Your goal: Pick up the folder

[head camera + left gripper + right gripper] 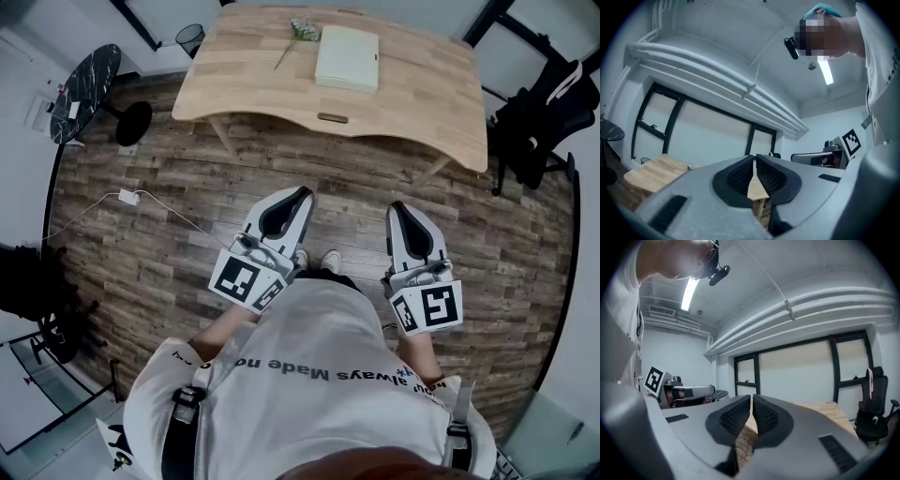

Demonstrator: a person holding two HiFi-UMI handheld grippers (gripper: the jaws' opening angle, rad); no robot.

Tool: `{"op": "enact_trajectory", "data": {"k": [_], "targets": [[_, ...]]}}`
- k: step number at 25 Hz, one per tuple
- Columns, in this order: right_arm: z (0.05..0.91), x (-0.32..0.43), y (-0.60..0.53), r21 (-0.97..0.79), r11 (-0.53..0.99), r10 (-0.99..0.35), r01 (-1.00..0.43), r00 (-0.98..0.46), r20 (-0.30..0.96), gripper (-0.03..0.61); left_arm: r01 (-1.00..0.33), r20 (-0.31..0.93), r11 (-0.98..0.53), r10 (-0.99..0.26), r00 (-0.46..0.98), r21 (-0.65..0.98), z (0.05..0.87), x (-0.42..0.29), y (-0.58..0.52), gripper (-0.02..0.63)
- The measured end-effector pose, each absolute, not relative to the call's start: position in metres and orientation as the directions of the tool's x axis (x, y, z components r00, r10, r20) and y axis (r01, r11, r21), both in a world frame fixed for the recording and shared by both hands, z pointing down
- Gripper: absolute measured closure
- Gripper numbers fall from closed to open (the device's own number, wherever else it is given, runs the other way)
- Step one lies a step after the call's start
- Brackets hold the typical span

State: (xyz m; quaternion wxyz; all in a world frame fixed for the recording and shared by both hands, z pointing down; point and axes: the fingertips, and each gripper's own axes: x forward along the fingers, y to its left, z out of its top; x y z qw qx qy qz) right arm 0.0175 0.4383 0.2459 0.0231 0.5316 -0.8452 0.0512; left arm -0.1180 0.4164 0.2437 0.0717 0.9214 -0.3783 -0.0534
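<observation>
A pale green folder [347, 58] lies flat on the far part of the wooden table [281, 94], well ahead of me. Both grippers are held level at waist height, far short of the table. My left gripper [302, 193] is shut with nothing between its pads. My right gripper [397, 206] is shut and empty too. In the left gripper view the jaws [754, 159] meet at their tips, with the table [651, 173] low at the left. The right gripper view has its jaws [752, 399] closed too, with the table [834, 416] beyond them.
A small plant sprig [302, 32] lies left of the folder. A black office chair [539, 122] stands right of the table, a round dark side table [86, 92] and a black bin [190, 39] to its left. A white cable [141, 202] runs across the wood floor.
</observation>
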Motion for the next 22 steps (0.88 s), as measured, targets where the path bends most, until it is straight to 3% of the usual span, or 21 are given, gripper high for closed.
{"op": "enact_trajectory", "data": {"k": [22], "targets": [[0.254,0.066,0.419,-0.058,0.448,-0.886,-0.892,-0.452,0.101,0.554,-0.712,-0.021,-0.674,-0.729,0.684,0.194,0.257,-0.069,0.402,0.588]]}}
